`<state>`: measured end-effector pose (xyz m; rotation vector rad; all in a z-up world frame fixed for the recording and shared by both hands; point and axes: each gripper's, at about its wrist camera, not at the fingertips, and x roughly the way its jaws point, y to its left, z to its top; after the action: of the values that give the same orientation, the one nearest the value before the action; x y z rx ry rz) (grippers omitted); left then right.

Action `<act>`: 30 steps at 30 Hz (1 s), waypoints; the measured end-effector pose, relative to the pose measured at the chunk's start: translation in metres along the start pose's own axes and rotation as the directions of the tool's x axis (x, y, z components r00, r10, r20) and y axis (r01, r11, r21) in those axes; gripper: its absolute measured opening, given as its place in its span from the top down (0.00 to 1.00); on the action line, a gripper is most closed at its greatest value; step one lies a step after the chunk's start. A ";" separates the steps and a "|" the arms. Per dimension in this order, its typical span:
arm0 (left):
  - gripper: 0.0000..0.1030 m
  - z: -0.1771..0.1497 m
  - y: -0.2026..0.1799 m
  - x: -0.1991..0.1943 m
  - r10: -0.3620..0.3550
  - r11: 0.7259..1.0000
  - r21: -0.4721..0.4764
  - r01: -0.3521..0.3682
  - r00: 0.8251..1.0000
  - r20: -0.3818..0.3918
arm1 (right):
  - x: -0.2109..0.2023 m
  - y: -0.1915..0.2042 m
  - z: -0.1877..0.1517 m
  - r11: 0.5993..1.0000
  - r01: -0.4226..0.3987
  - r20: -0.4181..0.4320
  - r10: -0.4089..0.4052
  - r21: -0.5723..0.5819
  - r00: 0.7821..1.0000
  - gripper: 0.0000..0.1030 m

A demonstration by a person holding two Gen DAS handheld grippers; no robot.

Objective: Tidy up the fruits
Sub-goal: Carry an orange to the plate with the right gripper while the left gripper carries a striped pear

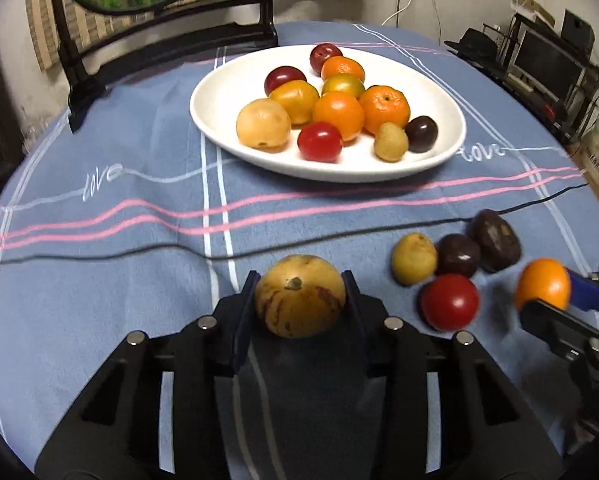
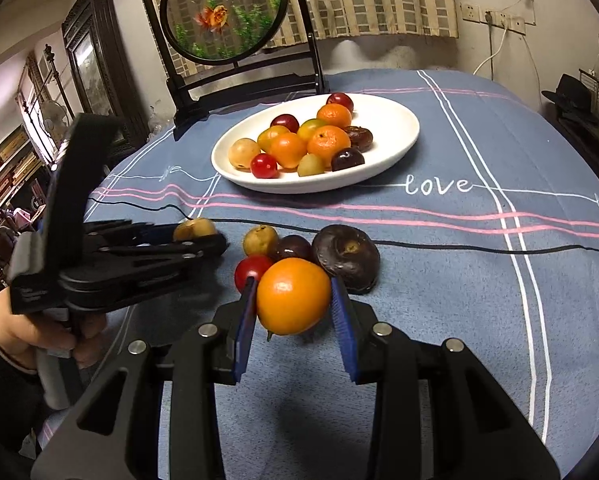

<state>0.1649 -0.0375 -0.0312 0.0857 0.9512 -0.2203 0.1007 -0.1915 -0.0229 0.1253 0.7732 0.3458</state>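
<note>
Pinching a yellow-brown speckled fruit [image 1: 300, 296] between its fingers, the left gripper [image 1: 299, 294] hung near the white plate [image 1: 219, 120] of fruit. The right gripper [image 2: 293, 300] clamped an orange fruit [image 2: 293, 295], just beside four loose fruits [image 1: 451, 264] lying on the blue tablecloth [image 1: 119, 272], nearer than the plate.

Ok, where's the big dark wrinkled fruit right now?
The dark wrinkled fruit lies on the tablecloth, off the plate, at the loose cluster's right end, just behind the orange in the right gripper.
</note>
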 end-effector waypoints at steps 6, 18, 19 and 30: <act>0.60 -0.004 0.006 -0.027 -0.020 1.000 -0.009 0.021 0.999 0.031 | -0.001 -0.003 0.002 0.999 0.032 0.002 -0.032 0.017 0.999 0.65; 0.60 0.039 0.024 -0.070 -0.016 0.999 -0.036 0.021 0.989 0.150 | -0.033 -0.017 0.068 0.976 0.210 0.150 -0.200 -0.057 0.968 0.65; 0.60 0.046 0.025 -0.070 -0.014 0.999 -0.046 0.021 0.987 0.161 | -0.034 -0.018 0.080 0.976 0.206 0.180 -0.193 -0.062 0.965 0.65; 0.59 0.093 0.032 0.000 -0.026 0.993 -0.109 0.038 0.993 0.111 | 0.048 -0.024 0.109 0.981 0.176 0.105 -0.167 -0.082 0.980 0.65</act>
<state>0.2461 -0.0221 0.0214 -0.0436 0.8544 -0.1998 0.2154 -0.1953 0.0168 -0.0105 0.6646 0.2084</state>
